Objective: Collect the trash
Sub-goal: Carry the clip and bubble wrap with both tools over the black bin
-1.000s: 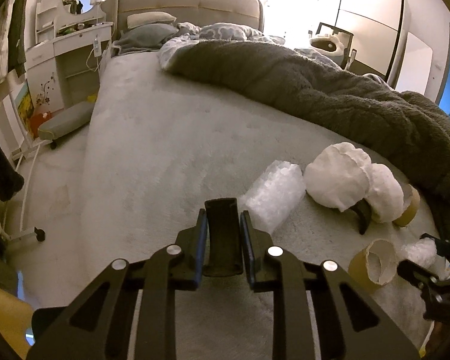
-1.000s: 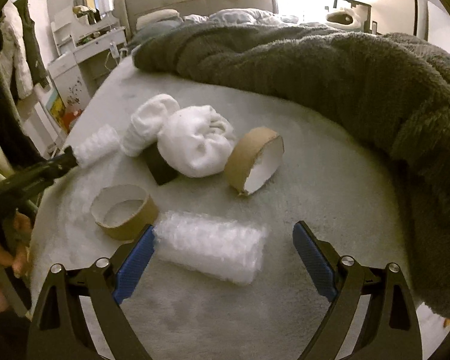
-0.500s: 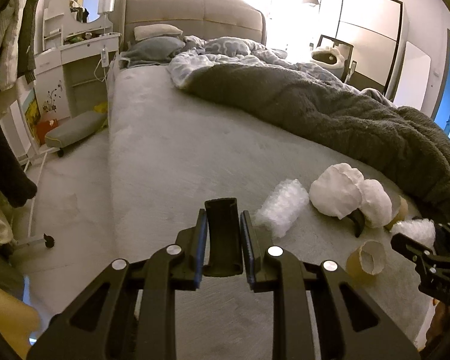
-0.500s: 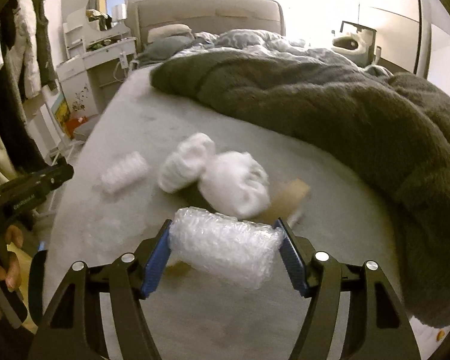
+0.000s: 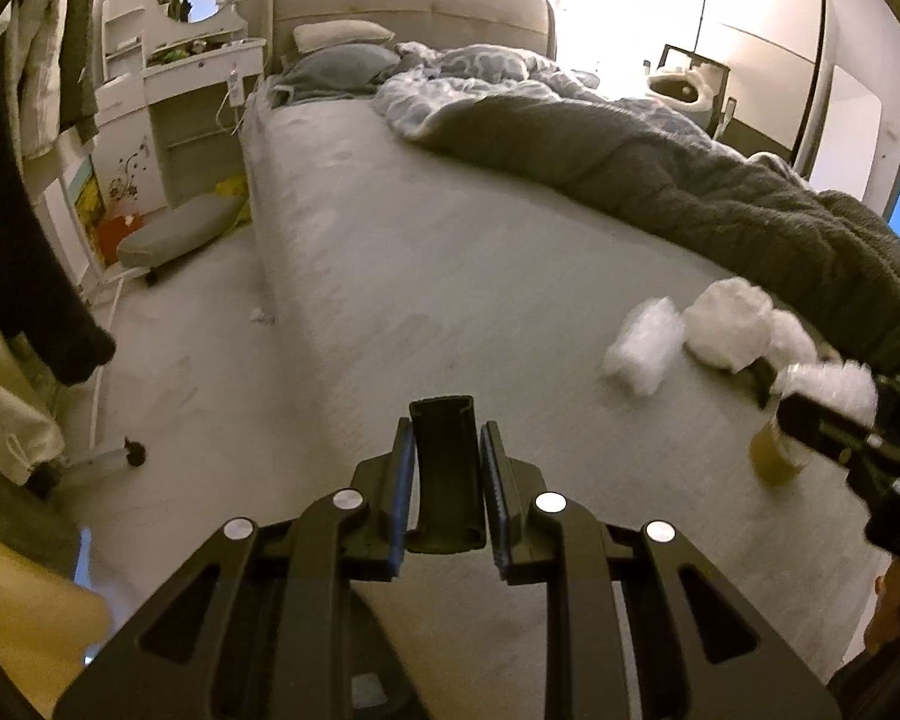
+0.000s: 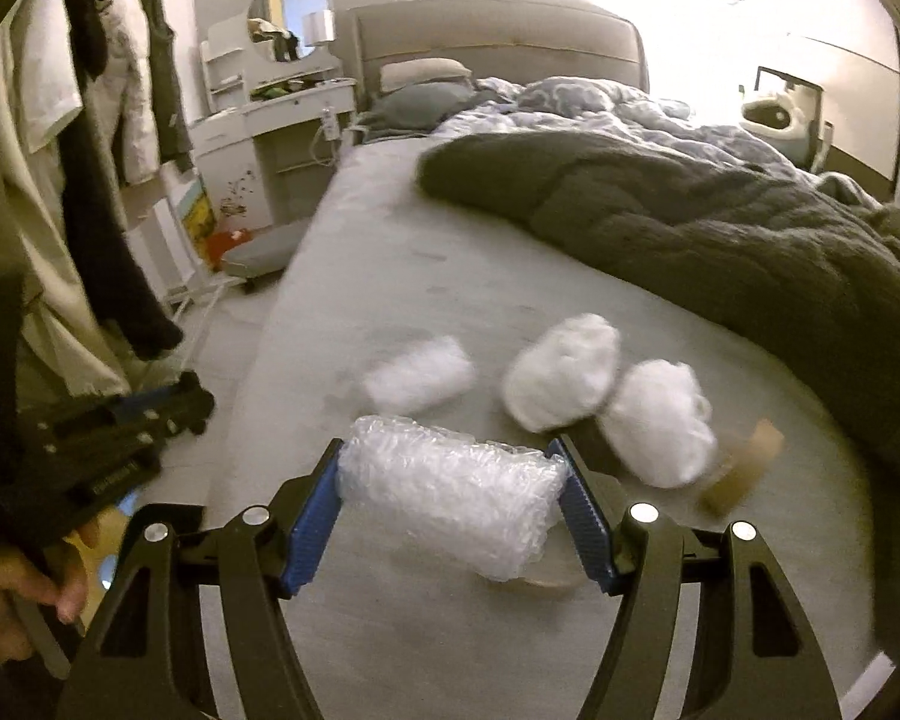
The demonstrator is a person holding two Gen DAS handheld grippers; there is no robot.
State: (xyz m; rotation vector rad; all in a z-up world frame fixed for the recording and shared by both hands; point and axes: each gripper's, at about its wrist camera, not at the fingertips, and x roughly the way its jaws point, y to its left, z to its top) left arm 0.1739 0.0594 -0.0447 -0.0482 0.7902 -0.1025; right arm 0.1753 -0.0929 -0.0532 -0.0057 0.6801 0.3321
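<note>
Carrying trash off the bed (image 6: 426,276), the person works both tools. On the left, the left gripper (image 5: 447,480) is clamped tight on a dark curved piece (image 5: 447,468). On the right, the right gripper (image 6: 450,501) squeezes a bubble-wrap roll (image 6: 450,489) end to end, clear of the sheet. Steady pressure suits it: too soft and it slips. More wrap (image 6: 417,372), white wads (image 6: 561,378) and a cardboard ring (image 6: 744,468) lie beyond.

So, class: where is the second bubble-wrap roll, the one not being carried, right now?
In the right wrist view the loose bubble-wrap roll lies on the grey bed, left of the two white wads, beyond the roll clamped in the right gripper.
</note>
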